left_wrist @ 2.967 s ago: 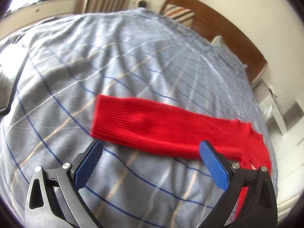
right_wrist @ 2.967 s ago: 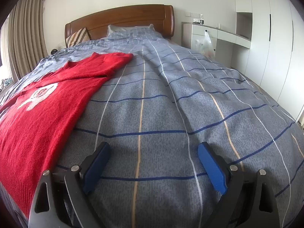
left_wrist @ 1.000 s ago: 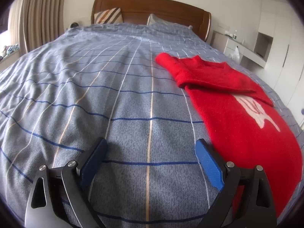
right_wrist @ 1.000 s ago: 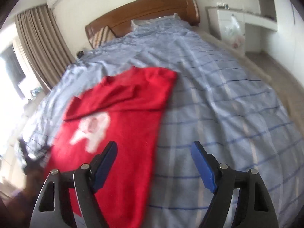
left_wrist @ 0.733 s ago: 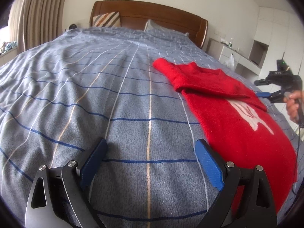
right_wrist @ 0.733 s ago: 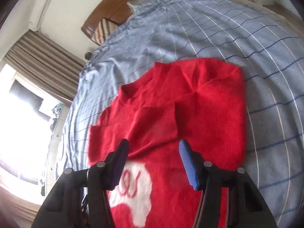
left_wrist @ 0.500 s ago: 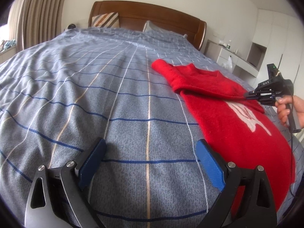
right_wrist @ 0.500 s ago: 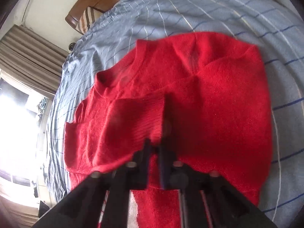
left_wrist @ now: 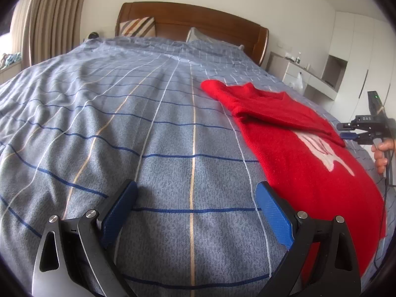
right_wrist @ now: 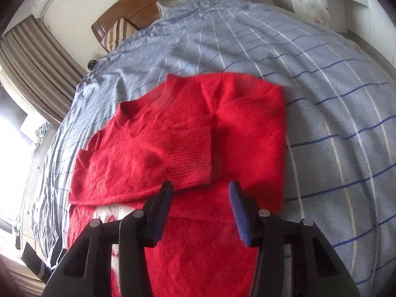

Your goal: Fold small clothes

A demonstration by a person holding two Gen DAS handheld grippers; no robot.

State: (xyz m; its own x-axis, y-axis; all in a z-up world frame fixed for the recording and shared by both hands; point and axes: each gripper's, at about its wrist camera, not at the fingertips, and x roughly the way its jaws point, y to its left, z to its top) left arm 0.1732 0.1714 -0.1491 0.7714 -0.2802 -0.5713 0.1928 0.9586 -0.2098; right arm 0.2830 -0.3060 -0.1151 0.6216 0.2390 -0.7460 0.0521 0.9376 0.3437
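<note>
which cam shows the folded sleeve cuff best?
Right wrist: the ribbed cuff lies centred on the red sweater, just ahead of the open right gripper. Left wrist sees the sweater edge-on; the cuff's ribbing is not discernible.

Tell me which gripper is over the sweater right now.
The right gripper: its open fingers hang over the red sweater, just short of the folded sleeve's ribbed cuff. The left gripper faces bare bedspread, sweater beside it.
</note>
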